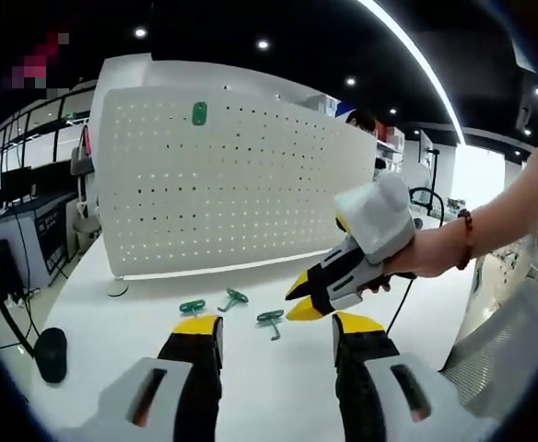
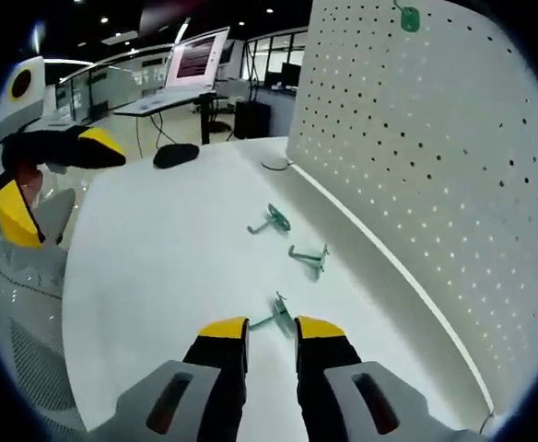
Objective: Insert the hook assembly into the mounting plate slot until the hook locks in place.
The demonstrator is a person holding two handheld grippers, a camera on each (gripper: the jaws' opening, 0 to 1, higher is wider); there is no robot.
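1. Hooks first: three small green metal hooks lie on the smooth white bench, near its back edge by the white pegboard with rows of holes (image 1: 223, 175). The near hook (image 2: 278, 318) sits just past my right gripper (image 2: 271, 329), whose jaws are apart, grasping nothing.
2. The other hooks (image 2: 271, 220) (image 2: 310, 258) lie farther along the bench.
3. My left gripper (image 1: 276, 325) is spread wide and empty, above the bench.
4. One green hook (image 1: 199, 113) already hangs high on the board.
5. I think the thin, bent hook could slide or twist when I pinch it, because the bench is slick.
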